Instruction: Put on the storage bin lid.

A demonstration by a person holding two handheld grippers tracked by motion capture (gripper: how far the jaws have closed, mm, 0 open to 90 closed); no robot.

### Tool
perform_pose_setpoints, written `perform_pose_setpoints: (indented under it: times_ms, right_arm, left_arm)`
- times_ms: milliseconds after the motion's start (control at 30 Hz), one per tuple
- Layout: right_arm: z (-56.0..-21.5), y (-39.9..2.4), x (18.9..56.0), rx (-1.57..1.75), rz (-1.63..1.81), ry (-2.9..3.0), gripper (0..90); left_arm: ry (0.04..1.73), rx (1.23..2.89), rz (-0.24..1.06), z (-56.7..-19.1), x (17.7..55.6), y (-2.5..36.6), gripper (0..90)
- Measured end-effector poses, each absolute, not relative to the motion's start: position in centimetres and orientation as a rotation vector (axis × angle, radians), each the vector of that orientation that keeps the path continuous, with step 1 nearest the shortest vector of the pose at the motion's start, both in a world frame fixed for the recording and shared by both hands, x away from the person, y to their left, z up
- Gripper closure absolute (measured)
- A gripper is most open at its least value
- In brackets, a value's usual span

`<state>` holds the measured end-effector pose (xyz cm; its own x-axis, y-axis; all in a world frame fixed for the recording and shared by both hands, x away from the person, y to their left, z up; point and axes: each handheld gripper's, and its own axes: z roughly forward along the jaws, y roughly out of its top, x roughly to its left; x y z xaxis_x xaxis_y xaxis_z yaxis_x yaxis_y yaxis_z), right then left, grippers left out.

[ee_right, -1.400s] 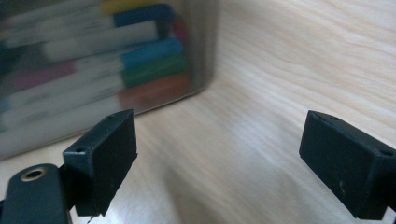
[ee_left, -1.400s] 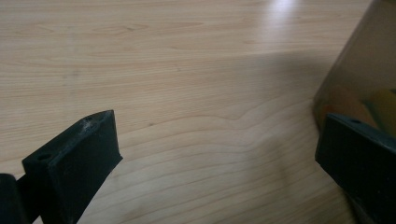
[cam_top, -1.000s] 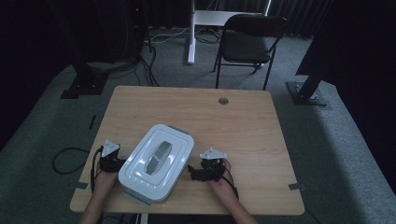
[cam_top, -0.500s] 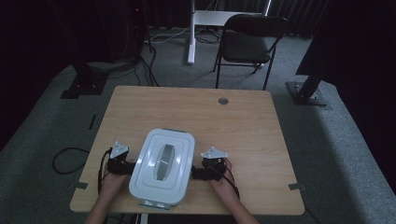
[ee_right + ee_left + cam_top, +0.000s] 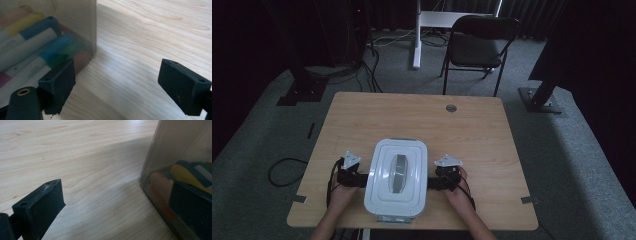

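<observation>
A white rectangular plastic storage box with a grey handle set into its lid [image 5: 395,184] is stood on the near half of the light wooden table [image 5: 472,130], its long sides running away from the person and its near end close to the table's front edge. Through its translucent wall, coloured marker pens [image 5: 37,42] are seen lying inside. The box is flanked by the two grippers. The left gripper [image 5: 352,176] is placed just beside the box's left wall; its jaws are spread wide, nothing is gripped, and one jaw is seen in front of the wall while the other lies out over bare wood. The right gripper [image 5: 443,177] is placed just beside the right wall, its jaws likewise wide apart and empty, one close to the box's corner. Beyond the table, a dark folding chair [image 5: 477,47] is stood on grey carpet
</observation>
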<state>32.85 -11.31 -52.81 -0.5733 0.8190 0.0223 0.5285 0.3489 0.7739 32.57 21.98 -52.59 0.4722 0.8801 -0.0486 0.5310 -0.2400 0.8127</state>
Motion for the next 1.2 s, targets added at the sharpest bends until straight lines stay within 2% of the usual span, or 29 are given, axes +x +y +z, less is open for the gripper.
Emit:
perform_pose_setpoints:
  times_ms: [700,1067,1200]
  right_arm:
    - [-52.6,-15.4,34.6,1.246,1.025,2.199,15.1]
    - [-53.0,-17.0,35.1,1.267,1.047,2.191,14.7]
    - [-53.4,-17.4,34.9,1.282,1.054,2.197,11.7]
  left_arm:
    - [1.128,1.948,0.506,-52.5,33.6,17.4,0.5]
    - [1.107,1.945,0.484,-52.7,34.0,16.5,0.6]
    - [1.092,1.922,0.439,-52.9,34.2,16.9,0.5]
